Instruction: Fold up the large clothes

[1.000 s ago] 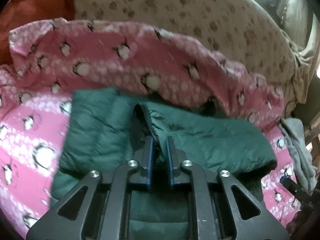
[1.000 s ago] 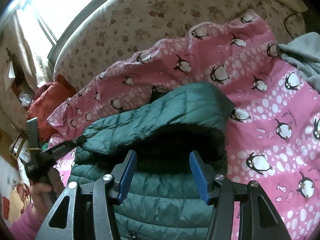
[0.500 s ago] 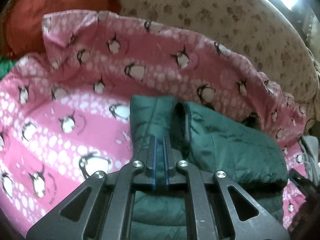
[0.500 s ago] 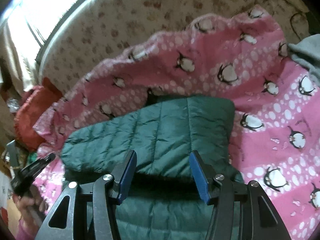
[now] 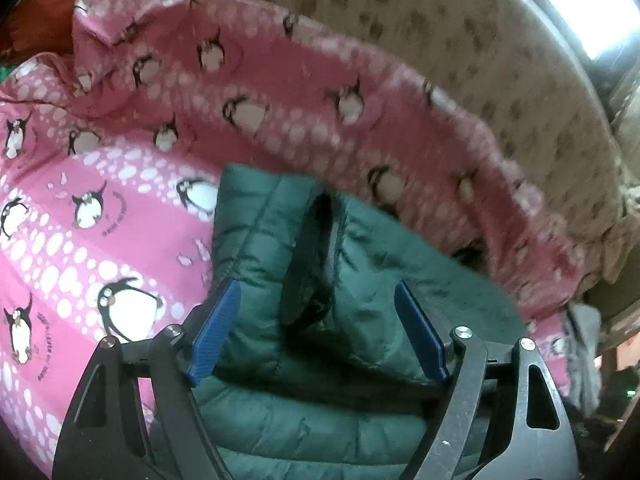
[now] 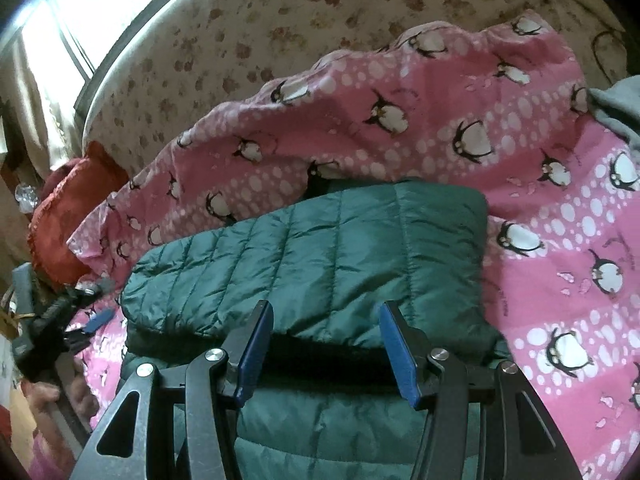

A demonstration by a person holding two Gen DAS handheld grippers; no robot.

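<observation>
A dark green quilted puffer jacket [image 5: 360, 280] lies folded on a pink penguin-print blanket [image 5: 100, 216]. Its folded-over top layer [image 6: 320, 256] lies flat across the lower body of the jacket. My left gripper [image 5: 318, 328] is open, its blue pads on either side of the jacket's left edge, holding nothing. My right gripper [image 6: 326, 352] is open and empty just above the fold's near edge. The left gripper also shows at the far left of the right wrist view [image 6: 80, 320].
The blanket [image 6: 520, 184] covers a bed with a beige flowered sheet [image 6: 280, 32] behind it. A red cushion [image 6: 68, 216] lies at the far left. A grey garment [image 6: 616, 104] lies at the right edge. A bright window is beyond the bed.
My left gripper, shut on the jacket's edge before, has opened and let it go. The raised top layer has dropped flat onto the jacket. My right gripper stays open.
</observation>
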